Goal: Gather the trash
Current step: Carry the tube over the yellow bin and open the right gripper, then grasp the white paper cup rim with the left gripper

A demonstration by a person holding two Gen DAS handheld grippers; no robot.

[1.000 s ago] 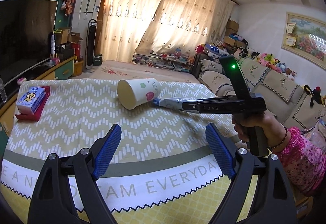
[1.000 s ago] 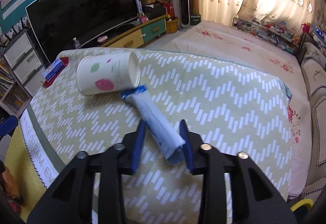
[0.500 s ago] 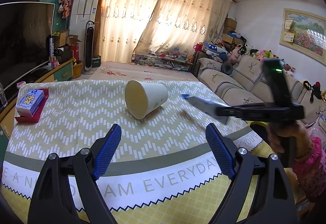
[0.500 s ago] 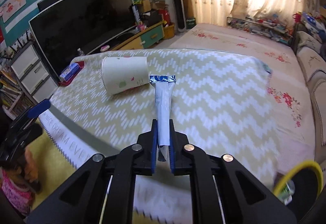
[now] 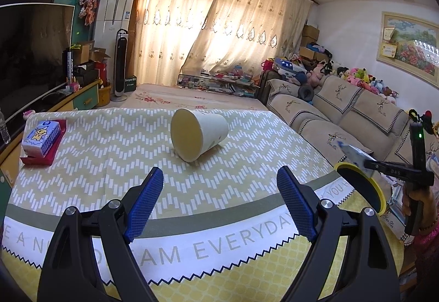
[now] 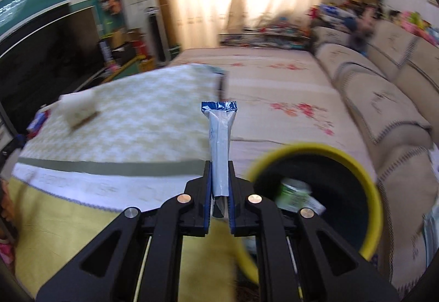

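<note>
My right gripper (image 6: 220, 189) is shut on a long white and blue wrapper (image 6: 219, 143), which sticks up and forward from the pads. It hangs past the table's right edge, just left of a black bin with a yellow rim (image 6: 315, 192) that holds a green and white can. In the left wrist view the right gripper (image 5: 369, 163) with the wrapper (image 5: 354, 151) shows at far right above the bin (image 5: 359, 189). A white paper cup (image 5: 199, 134) lies on its side on the table. My left gripper (image 5: 219, 203) stands open in front of it, apart from it.
The table carries a zigzag cloth (image 5: 109, 148) with lettering at its front edge. A tissue pack on a red tray (image 5: 41, 140) sits at the left. A beige sofa (image 5: 343, 115) runs along the right. A TV (image 5: 30, 55) stands at the left.
My right gripper shut on the wrapper, lifted it off the table and carried it right to beside the bin. The cup rolled slightly. My left gripper stayed still.
</note>
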